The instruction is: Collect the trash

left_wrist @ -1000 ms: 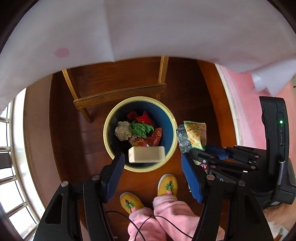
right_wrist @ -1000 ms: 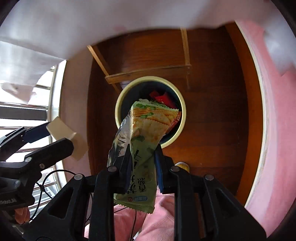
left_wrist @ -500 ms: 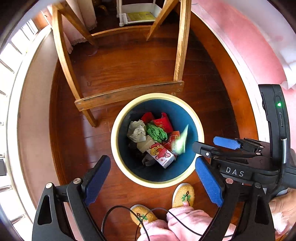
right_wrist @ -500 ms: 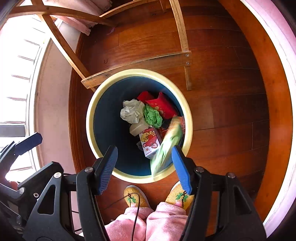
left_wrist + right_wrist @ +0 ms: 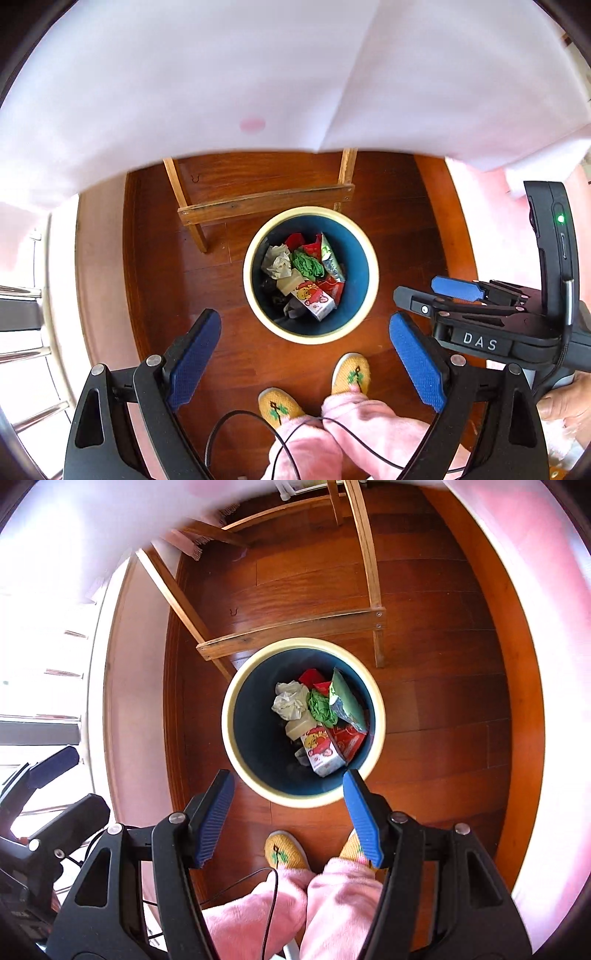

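Bin: round blue plastic wastebasket with a cream rim (image 5: 364, 236) (image 5: 376, 701), set on the glossy reddish wooden floor (image 5: 155, 266) just in front of a light wooden chair frame (image 5: 266, 201); it is seen below and ahead of both grippers.
Left gripper (image 5: 304, 363): jaws have just been opening and are spread wide, nothing between the ribbed blue pads (image 5: 192, 354).
Right gripper (image 5: 288, 812): jaws have just been opening, moderately apart, nothing held between them.
Trash: all inside the bin. One crumpled whitish paper ball (image 5: 276, 261) (image 5: 290, 700), one crinkled green wrapper (image 5: 306, 264) (image 5: 322, 707), one shiny green cracker packet (image 5: 330, 260) (image 5: 347, 698) (tilted against the far wall), one small printed red-and-white carton (image 5: 314, 298) (image 5: 320, 749), several red wrappers (image 5: 295, 240).
Person: two pink fleece trouser legs (image 5: 295, 904), two yellow knitted slippers (image 5: 350, 373) beside the bin.
Cloth: smooth white cloth (image 5: 221, 81) overhangs the far side.
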### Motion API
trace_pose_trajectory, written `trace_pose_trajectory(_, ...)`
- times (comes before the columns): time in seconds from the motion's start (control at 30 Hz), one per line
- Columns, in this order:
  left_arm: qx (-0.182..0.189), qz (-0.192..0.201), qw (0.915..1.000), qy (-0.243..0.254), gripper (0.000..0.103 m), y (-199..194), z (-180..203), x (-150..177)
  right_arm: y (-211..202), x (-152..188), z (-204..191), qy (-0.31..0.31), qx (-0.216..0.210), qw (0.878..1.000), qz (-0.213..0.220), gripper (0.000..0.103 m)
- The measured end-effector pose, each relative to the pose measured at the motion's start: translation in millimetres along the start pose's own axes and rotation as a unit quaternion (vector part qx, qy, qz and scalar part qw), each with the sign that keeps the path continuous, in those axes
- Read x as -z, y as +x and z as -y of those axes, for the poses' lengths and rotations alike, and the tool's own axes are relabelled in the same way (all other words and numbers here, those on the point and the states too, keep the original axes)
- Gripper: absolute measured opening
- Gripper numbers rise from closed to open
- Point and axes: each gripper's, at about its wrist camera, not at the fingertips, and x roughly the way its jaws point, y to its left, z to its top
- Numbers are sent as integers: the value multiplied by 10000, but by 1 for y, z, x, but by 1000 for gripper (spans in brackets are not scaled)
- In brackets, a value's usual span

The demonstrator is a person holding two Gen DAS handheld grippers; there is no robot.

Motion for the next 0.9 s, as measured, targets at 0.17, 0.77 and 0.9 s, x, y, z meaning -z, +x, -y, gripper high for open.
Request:
trace_pose_trajectory(0.17,-15,119,9999,21,94,-60,12,-5,-52,7,-19,-126,55,9999,98,58)
trace_pose_trajectory(0.77,-434,1449,9882,-223,94,-305,46,-38,-311,9,-93,-138,15,9902,1392,58)
trace_pose_trajectory(0.9,-607,1727,9826,-304,94,-344,49,-34,-359,9,-110,-258,131,9830,1812,58)
